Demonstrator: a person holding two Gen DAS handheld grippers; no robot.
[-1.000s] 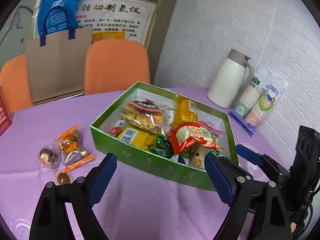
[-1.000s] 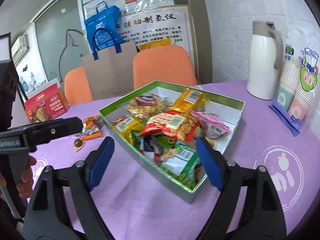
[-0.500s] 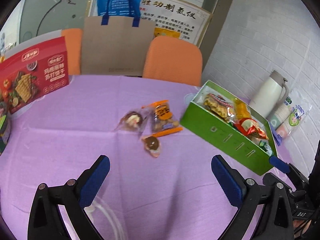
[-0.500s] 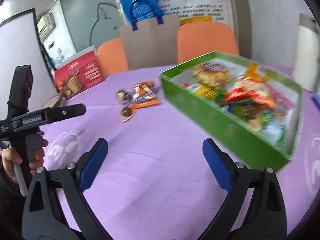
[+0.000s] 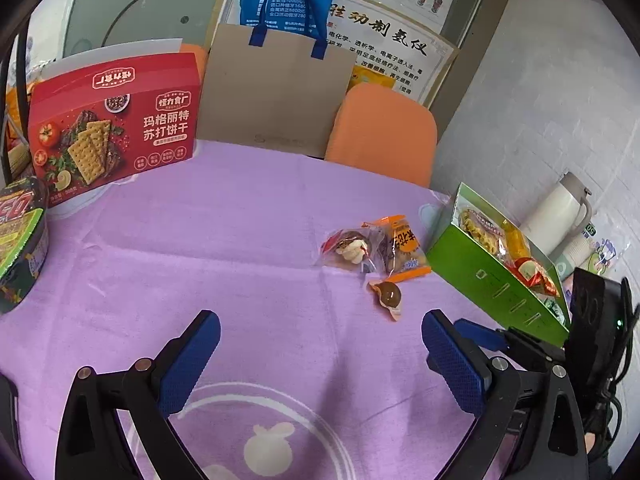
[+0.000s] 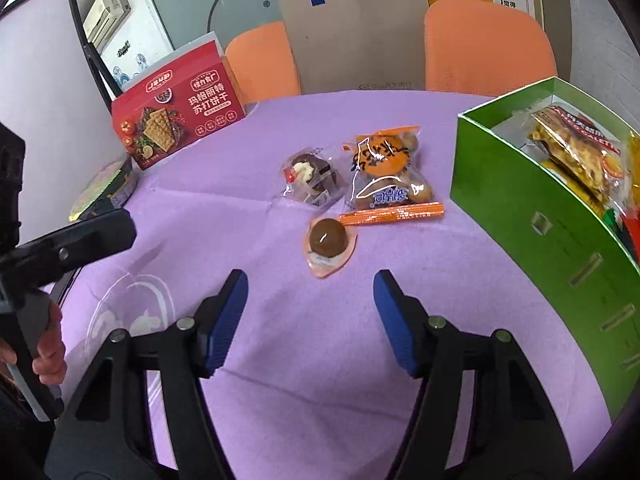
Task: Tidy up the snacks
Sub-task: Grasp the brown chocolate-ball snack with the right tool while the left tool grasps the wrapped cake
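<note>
In the left wrist view the left tool (image 5: 320,344) sits low in the frame with its blue pads spread wide apart and nothing between them, hovering over the purple surface (image 5: 240,240). Right of centre lie three loose snacks close together: a clear cake packet (image 5: 348,246), an orange packet (image 5: 404,248) just beside it, and a round brown candy (image 5: 389,295) in front of both. The green box (image 5: 496,284), filled with snack bags, stands at the right edge, and part of the right tool shows at lower right. A red cracker box (image 5: 112,124) stands at upper left, a round tin (image 5: 20,248) at the left edge, and a white jug (image 5: 560,212) at the far right. In the right wrist view the right tool (image 6: 312,316) also stands open and empty at lower centre, its pads pointing toward the candy (image 6: 328,238) just ahead. Behind that are the cake packet (image 6: 310,178) and the orange packet (image 6: 388,176), with the green box (image 6: 540,216) filling the right side. Two orange chairs (image 6: 488,48) and a brown paper bag (image 6: 356,36) line the top, and the person's left hand (image 6: 46,344) grips a handle at lower left.
</note>
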